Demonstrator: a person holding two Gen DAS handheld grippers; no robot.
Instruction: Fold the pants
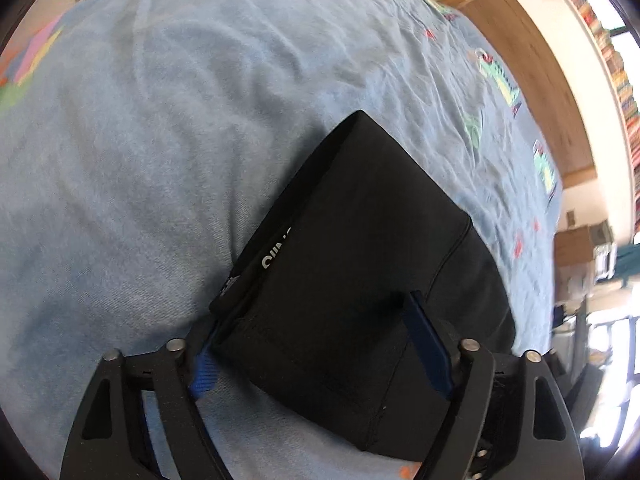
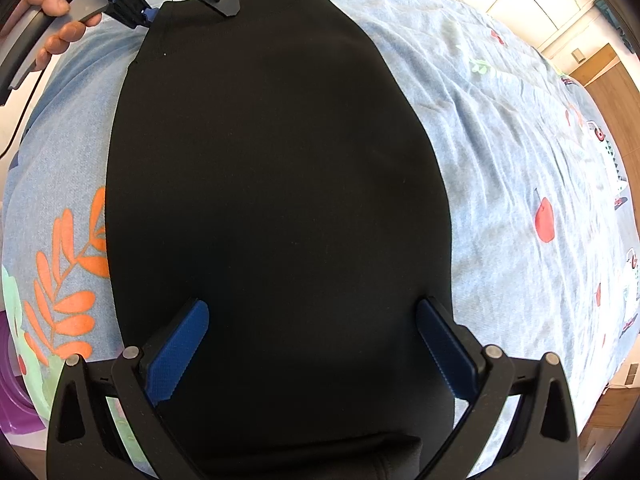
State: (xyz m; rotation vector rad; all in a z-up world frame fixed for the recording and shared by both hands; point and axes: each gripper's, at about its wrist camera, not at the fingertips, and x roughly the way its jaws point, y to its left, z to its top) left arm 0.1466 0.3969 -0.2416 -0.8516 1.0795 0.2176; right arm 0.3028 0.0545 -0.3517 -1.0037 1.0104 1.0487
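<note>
- Here, black pants (image 1: pixel 352 248), folded into a thick stack, lie on a bed under a light blue bedspread (image 1: pixel 160 140) printed with orange leaves, red fruit and small cartoon figures.
- In the left wrist view, a white printed logo on the pants is half covered by a fold and cannot be read.
- Beyond the bed there is a wooden cabinet (image 1: pixel 516 60), and a long row of books (image 1: pixel 624 80) runs along the bright right edge; the far corner is blurred and washed out by daylight.
- The left gripper (image 1: pixel 316 340) sits at one corner of the stack, its blue-padded fingers (image 1: pixel 426 348) spread on either side of the cloth. The left pad is partly hidden under the fabric edge, and neither pad can be seen pressing; the pants lie between them, not clamped.
- The right gripper (image 2: pixel 312 344) hangs over the other end of the stack with its fingers wide apart above the black cloth, holding nothing.
- In the right wrist view, the pants fill most of the frame and hide the bedspread beneath; their near end is cut off behind the gripper's frame.
- At the top left of that view, a hand (image 2: pixel 60 20) grips the grey handle of the left gripper, only partly in frame.
- A purple object (image 2: pixel 16 392) at the lower left edge is too cropped to identify.
</note>
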